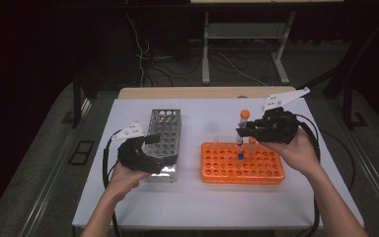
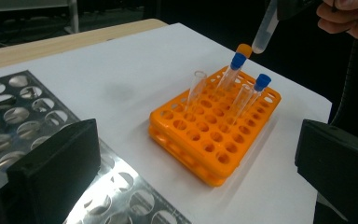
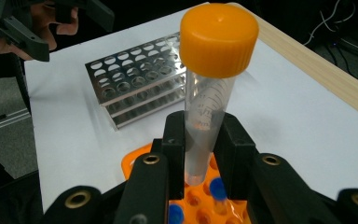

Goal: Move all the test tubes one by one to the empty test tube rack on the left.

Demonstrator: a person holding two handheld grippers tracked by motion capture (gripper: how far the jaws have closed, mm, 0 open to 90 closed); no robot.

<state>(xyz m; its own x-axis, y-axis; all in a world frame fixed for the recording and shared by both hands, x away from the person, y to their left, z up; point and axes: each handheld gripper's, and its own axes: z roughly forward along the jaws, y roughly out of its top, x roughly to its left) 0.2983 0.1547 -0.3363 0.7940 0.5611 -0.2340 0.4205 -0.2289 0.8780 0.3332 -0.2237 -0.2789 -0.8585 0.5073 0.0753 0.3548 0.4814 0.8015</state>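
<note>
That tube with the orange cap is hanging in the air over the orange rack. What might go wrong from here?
1. The right gripper pinches the orange-capped tube low on its smooth clear wall, so the tube might slip or tilt.
2. The tube's tip hangs just above the orange rack, close to the blue-capped tubes; a careless swing could knock them.
3. The left gripper sits open over the metal rack; a handover between them could fumble the tube.

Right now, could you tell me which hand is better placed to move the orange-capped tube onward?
The right. Its gripper is shut on the orange-capped tube above the orange rack; the left gripper, jaws open, sits at the metal rack.
</note>
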